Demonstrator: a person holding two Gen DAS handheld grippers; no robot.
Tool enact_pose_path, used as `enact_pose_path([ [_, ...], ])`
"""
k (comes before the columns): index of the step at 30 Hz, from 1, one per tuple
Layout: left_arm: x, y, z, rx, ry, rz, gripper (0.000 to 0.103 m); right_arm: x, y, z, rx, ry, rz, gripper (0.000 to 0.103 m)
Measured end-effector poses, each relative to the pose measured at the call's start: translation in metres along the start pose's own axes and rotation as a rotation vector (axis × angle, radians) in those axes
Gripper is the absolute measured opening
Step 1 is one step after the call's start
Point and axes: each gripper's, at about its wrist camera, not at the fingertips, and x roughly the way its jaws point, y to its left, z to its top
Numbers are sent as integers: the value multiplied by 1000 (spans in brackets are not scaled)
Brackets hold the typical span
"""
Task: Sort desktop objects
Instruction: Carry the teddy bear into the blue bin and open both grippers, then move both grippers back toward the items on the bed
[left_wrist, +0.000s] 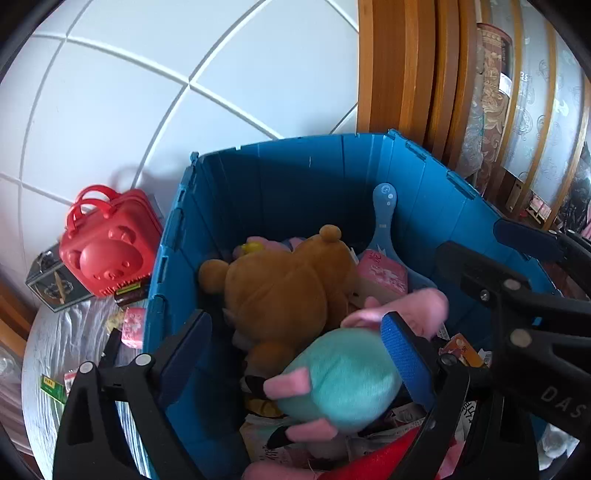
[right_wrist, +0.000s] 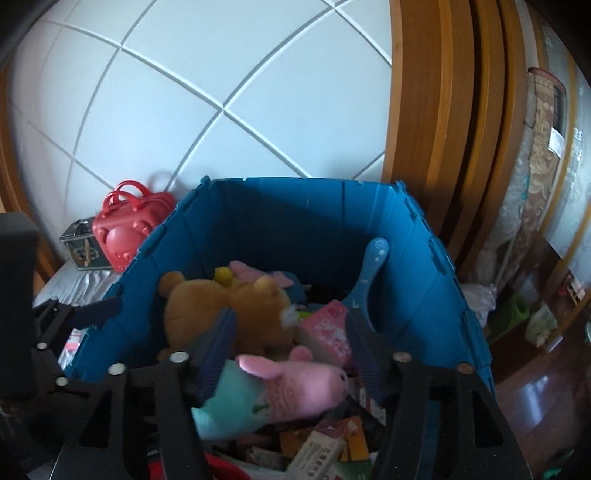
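A blue plastic crate (left_wrist: 295, 177) (right_wrist: 295, 225) holds toys. A pink pig plush in a teal dress (left_wrist: 343, 387) (right_wrist: 295, 387) lies on top of the pile, blurred. A brown bear plush (left_wrist: 280, 288) (right_wrist: 207, 306) lies behind it. My left gripper (left_wrist: 295, 354) is open over the crate's left wall, one finger outside, one finger beside the pig. My right gripper (right_wrist: 291, 343) is open above the pig; it also shows in the left wrist view (left_wrist: 517, 266). Neither holds anything.
A pink box (left_wrist: 384, 277) (right_wrist: 328, 332) and a light blue paddle (left_wrist: 384, 221) (right_wrist: 369, 273) rest in the crate with cards and packets. A red bear-face case (left_wrist: 110, 243) (right_wrist: 129, 221) and a tin box (left_wrist: 55, 280) stand left of the crate on the table.
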Motion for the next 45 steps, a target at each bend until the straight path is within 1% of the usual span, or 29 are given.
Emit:
enact_pose_path([
  [2, -4, 0, -4, 15, -22, 3, 93, -6, -1, -3, 1, -10, -16, 74],
  [3, -8, 0, -6, 19, -31, 2, 93, -11, -1, -4, -1, -17, -21, 75],
  [4, -11, 0, -7, 23, -41, 0, 94, -16, -2, -6, -1, -26, -31, 79],
  [5, -16, 0, -8, 25, -53, 2, 94, -20, -4, -7, 2, -35, -40, 87],
  [6, -21, 1, -11, 25, -69, 6, 94, -24, -7, -9, 3, -48, -50, 90],
  [8, -33, 2, -15, 19, -99, 5, 94, -38, -9, -15, 13, -73, -65, 101],
  [9, -39, 3, -17, 14, -115, -3, 94, -44, -10, -17, 18, -81, -58, 103],
  [13, -69, 10, -29, -3, -193, -31, 94, -70, -10, -32, 33, -120, -66, 103],
  [16, -90, 14, -42, -1, -257, -22, 96, -90, -7, -43, 51, -163, -58, 103],
  [18, -100, 20, -52, -10, -290, -18, 102, -100, -2, -49, 54, -190, -50, 103],
  [21, -113, 34, -67, -40, -330, 4, 102, -116, 9, -57, 53, -247, -74, 103],
  [24, -125, 53, -81, -76, -363, 23, 102, -133, 22, -66, 53, -324, -117, 103],
  [27, -137, 77, -97, -122, -401, 55, 102, -149, 42, -77, 58, -414, -125, 103],
  [30, -145, 106, -116, -158, -422, 92, 102, -158, 65, -87, 57, -493, -99, 103],
  [32, -149, 128, -129, -180, -425, 96, 102, -160, 86, -90, 51, -520, -68, 103],
  [35, -149, 163, -146, -209, -402, 129, 102, -152, 121, -86, 19, -502, 13, 103],
  [38, -145, 207, -166, -257, -366, 155, 102, -141, 163, -83, -23, -481, 84, 103],
  [43, -136, 285, -197, -315, -310, 218, 102, -118, 231, -80, -66, -449, 148, 103],
  [45, -130, 322, -212, -351, -280, 250, 102, -109, 254, -78, -69, -432, 168, 103],
])
